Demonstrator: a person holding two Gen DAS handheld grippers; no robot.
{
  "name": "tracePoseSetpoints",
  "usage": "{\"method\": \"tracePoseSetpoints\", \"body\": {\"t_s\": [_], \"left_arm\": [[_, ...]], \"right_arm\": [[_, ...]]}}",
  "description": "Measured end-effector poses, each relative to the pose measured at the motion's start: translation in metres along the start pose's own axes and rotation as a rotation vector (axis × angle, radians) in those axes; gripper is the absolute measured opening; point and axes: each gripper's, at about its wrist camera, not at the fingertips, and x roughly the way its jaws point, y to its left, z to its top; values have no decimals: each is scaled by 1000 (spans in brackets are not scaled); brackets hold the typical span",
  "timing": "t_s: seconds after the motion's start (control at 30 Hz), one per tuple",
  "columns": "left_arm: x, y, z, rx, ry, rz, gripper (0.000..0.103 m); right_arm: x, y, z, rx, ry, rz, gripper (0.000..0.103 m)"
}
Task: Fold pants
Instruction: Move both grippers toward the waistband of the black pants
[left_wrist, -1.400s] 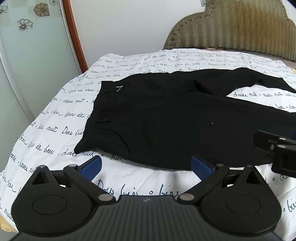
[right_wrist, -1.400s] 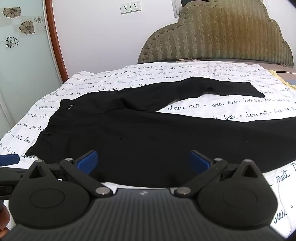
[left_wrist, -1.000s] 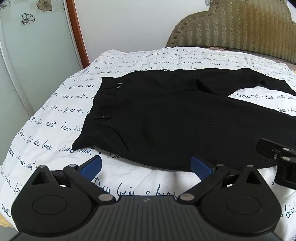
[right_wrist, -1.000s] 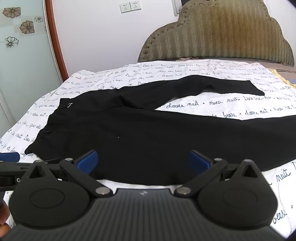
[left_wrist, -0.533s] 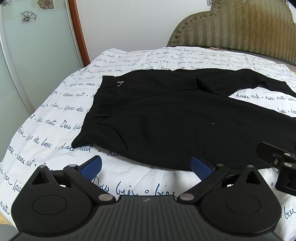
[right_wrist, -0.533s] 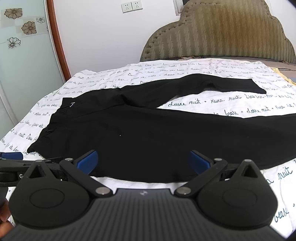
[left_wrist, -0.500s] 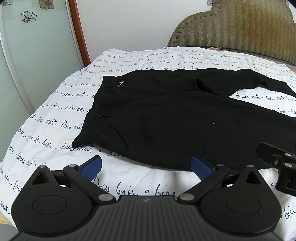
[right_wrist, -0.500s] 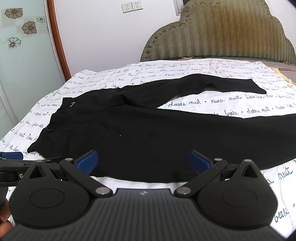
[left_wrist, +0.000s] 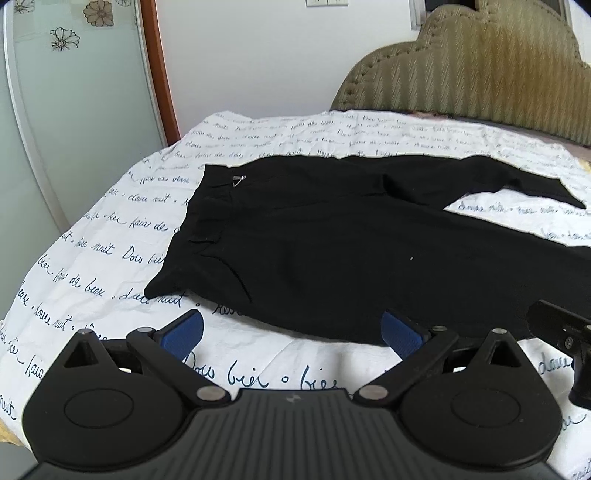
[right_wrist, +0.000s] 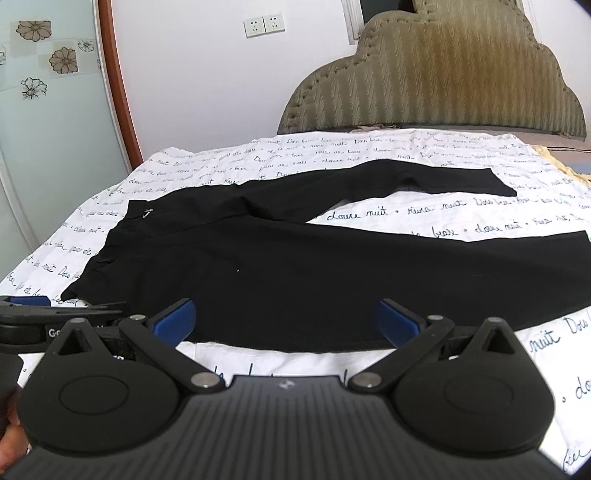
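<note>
Both grippers, left gripper (left_wrist: 291, 330) and right gripper (right_wrist: 284, 319), are hovering wide open, holding nothing
You're facing limp, light black pants (right_wrist: 332, 273) lying mid-frame on the bedsheet (left_wrist: 110, 236); pinch waistband corner and hem

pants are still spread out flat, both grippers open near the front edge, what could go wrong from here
1. The pants lie with legs splayed apart; folding now could leave them misaligned.
2. The left gripper and right gripper hover over thin fabric on the printed sheet; a pinch may catch the sheet too.
3. The waistband looks rumpled and may crease.
</note>
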Motion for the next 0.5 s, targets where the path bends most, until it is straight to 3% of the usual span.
{"method": "tracePoseSetpoints", "body": {"t_s": [0.13, 0.37, 0.5], "left_arm": [[-9, 5, -1, -13, -29, -4, 103], [-9, 14, -1, -47, -10, -17, 103], [-7, 14, -1, -38, -15, 11, 103]], "right_arm": [[-9, 3, 1, -8, -24, 20, 103], [-18, 10, 3, -53, -66, 57, 103], [-20, 13, 3, -90, -101, 56, 103]]}}
